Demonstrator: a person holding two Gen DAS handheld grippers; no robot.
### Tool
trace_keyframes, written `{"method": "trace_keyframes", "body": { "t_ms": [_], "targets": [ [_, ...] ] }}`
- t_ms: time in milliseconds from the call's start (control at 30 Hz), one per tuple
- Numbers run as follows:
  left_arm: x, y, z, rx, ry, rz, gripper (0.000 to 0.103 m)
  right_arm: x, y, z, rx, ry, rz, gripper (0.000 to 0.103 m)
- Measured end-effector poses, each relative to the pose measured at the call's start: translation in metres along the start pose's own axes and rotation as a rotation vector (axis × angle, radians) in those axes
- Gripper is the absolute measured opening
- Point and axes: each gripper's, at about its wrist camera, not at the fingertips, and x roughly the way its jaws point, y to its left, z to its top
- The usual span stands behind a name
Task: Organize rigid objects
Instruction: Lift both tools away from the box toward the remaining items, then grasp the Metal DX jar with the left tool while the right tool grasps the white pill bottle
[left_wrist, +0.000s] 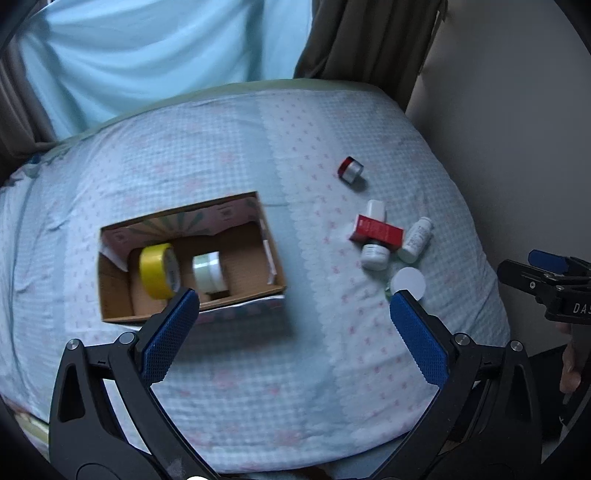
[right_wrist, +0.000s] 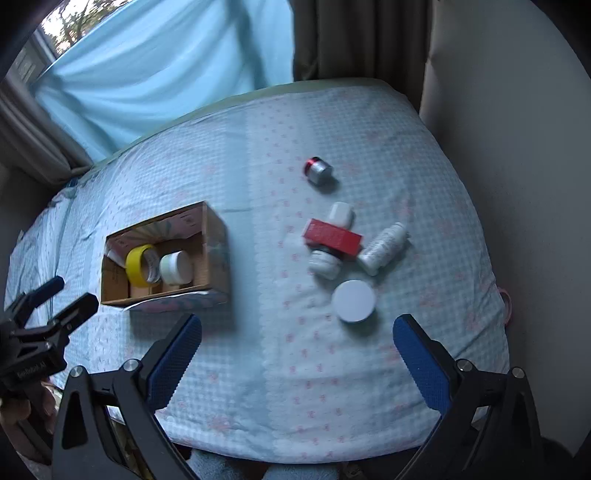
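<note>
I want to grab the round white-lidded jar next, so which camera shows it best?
The right wrist view: the white-lidded jar lies whole and unobstructed, ahead of the open right gripper. In the left wrist view the jar is partly hidden behind a fingertip of the open left gripper.

You are working in a home bedroom: a bed (right_wrist: 332, 369) under a pale blue checked sheet with pink motifs, brown curtains (right_wrist: 351, 37) and a light blue drape (right_wrist: 166, 66) over a window (right_wrist: 55, 33), plain wall (right_wrist: 517, 147) alongside.

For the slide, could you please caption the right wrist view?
Open right gripper above bed, near white round jar; cardboard box holds yellow tape roll.
</note>
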Motion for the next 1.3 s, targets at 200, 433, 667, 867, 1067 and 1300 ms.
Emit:
{"method": "trace_keyframes", "body": {
  "t_ms": [200,433,667,867,1067,1300],
  "targets": [
    [0.050,-0.068,0.016,0.033,0.072,-0.008,0.103,0.023,-0.076,0.022,0.068,0.035,0.013,0.103],
    [0.127,-0.097,0.026,0.053,0.182,-0.036,0.103,0.074,-0.134,0.039,0.236,0.090,0.067,0.103],
    [0.206,-0.119,0.037,0.114,0.261,-0.044,0.102,0.140,-0.168,0.052,0.462,0.148,0.170,0.103],
    [0.269,-0.131,0.045,0.142,0.331,-0.066,0.102,0.198,-0.181,0.062,0.562,0.216,0.151,0.103],
    [0.323,-0.141,0.039,0.172,0.396,-0.062,0.095,0.248,-0.197,0.067,0.708,0.261,0.157,0.096],
    [0.357,-0.140,0.032,0.161,0.440,-0.078,0.091,0.285,-0.193,0.064,0.790,0.316,0.143,0.080]
  ]
}}
